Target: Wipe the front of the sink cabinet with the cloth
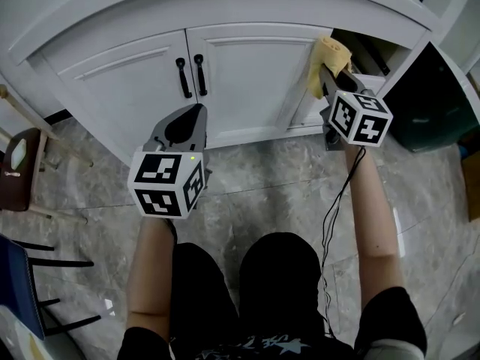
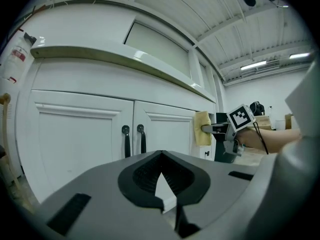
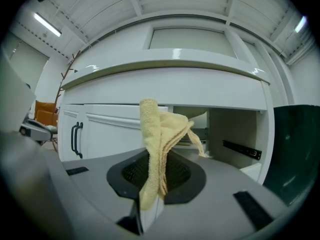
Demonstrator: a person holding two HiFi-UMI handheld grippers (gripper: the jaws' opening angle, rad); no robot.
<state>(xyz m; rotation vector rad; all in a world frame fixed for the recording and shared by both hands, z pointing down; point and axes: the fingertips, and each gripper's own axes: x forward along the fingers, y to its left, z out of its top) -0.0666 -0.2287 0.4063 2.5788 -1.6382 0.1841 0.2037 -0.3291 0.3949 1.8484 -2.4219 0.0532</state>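
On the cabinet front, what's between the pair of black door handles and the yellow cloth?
Only bare white door panel separates the black handles from the cloth held by the right gripper; the head view shows it.

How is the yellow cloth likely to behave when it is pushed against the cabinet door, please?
Probably floppy: the cloth folds and sags in the right gripper. Likely light, since a pinch holds it. Its looped surface should drag rather than slip on the cabinet door.

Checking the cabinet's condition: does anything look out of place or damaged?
Yes: right of the double doors, one bay of the sink cabinet stands open without a front, its bare drawer slide showing. Nothing else stands out.
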